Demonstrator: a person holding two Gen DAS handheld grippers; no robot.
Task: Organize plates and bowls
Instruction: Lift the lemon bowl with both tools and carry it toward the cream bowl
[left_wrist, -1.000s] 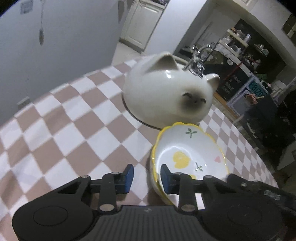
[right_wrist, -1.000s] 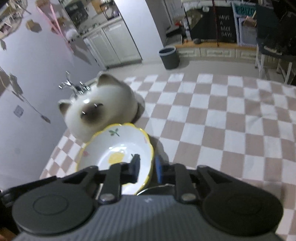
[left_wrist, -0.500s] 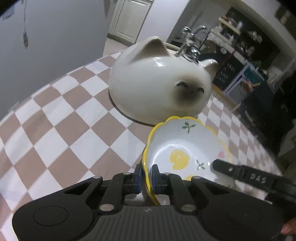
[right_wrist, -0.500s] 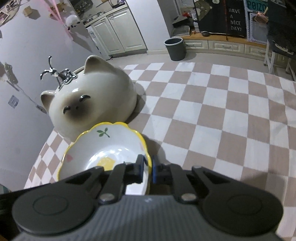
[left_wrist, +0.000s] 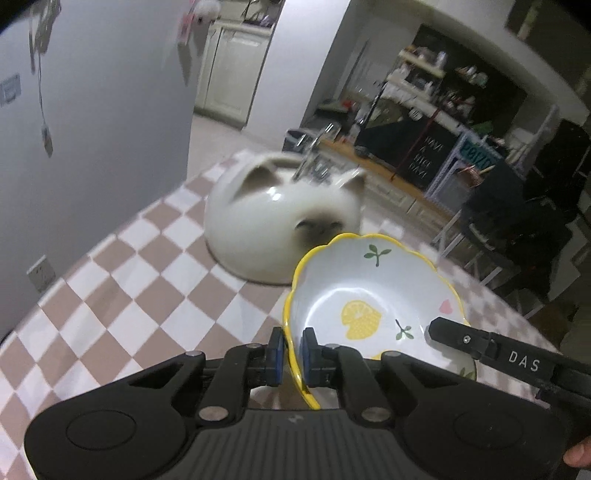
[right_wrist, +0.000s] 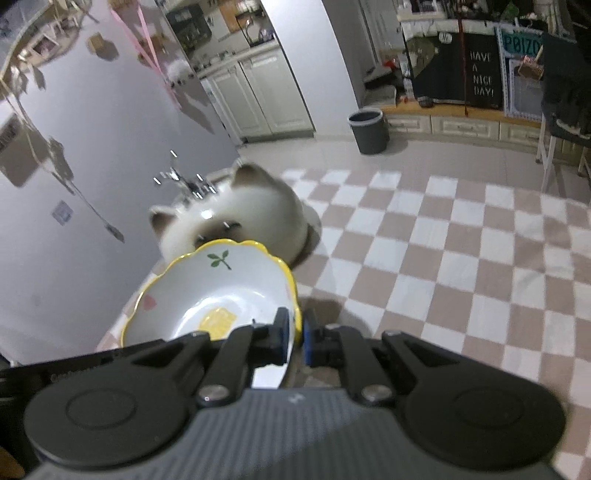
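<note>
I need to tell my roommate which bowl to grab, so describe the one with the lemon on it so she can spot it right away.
Look at the checkered table, near the big white cat-shaped dish lying face down. Just in front of it is the lemon bowl, pinched at its rim from both sides. Unlike the plain cat dish, it has a wavy yellow rim and green sprigs painted inside.

My left claw (left_wrist: 291, 350): matte black arms, blue pads on the fingertips (left_wrist: 276, 350), silver pivot screws, round black discs either side, ribbed grey housing. My right claw (right_wrist: 295, 339): the same build; its black arm carries white "DAS" lettering.
</note>
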